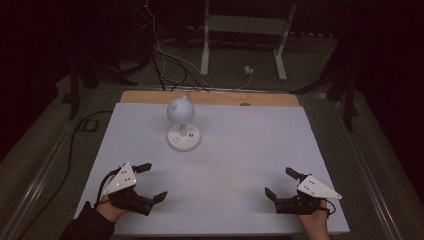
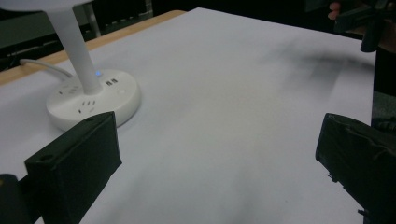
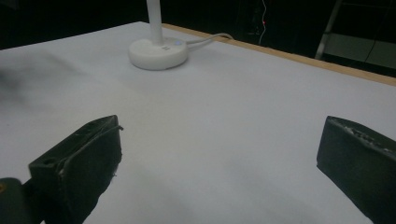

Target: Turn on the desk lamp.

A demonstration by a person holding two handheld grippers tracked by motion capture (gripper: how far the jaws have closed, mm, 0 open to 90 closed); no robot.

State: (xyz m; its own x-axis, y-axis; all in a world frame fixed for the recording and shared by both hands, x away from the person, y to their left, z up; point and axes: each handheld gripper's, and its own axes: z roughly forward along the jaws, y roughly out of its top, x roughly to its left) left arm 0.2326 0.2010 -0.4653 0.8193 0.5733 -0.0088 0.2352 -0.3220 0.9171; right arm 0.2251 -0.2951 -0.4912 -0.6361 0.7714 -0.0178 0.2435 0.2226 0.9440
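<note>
A white desk lamp [image 1: 181, 111] with a round base [image 1: 183, 138] that carries sockets stands at the back middle of the white table top [image 1: 240, 165]. Its base [image 2: 95, 97] and stem are near in the left gripper view, and its base [image 3: 158, 52] lies farther off in the right gripper view. My left gripper [image 1: 152, 182] rests at the front left, open, with nothing between its jaws. At the front right my right gripper [image 1: 281, 183] is open and empty too. Both point toward the table's middle.
A white cable [image 3: 212, 38] runs from the lamp base over the wooden back edge [image 1: 210, 98]. Beyond the table lie loose cables [image 1: 165, 65] on the floor and a white desk frame [image 1: 245, 30]. The room around is dark.
</note>
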